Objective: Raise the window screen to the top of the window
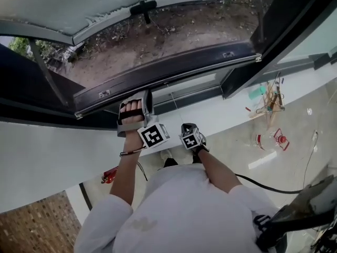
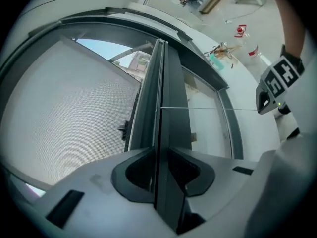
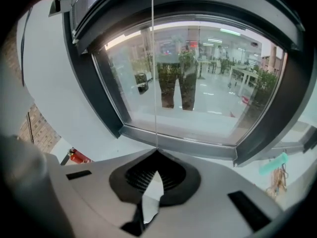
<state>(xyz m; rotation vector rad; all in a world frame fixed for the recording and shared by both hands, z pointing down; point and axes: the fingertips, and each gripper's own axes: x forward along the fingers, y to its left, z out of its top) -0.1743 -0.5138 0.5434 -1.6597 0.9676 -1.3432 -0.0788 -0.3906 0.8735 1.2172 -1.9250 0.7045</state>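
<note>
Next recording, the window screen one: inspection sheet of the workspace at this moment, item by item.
Surface: white ledge below the window.
Job's things: screen bar low in the opening, mesh beside it, cord straight up from the right claw.
Clutter: hangers and small items on the floor; red extinguisher below the ledge.
Grippers: left claw open, screen bar between its jaws; right claw shut on the cord.
Cables: black cable across the floor.
Surroundings: bare soil outside.
</note>
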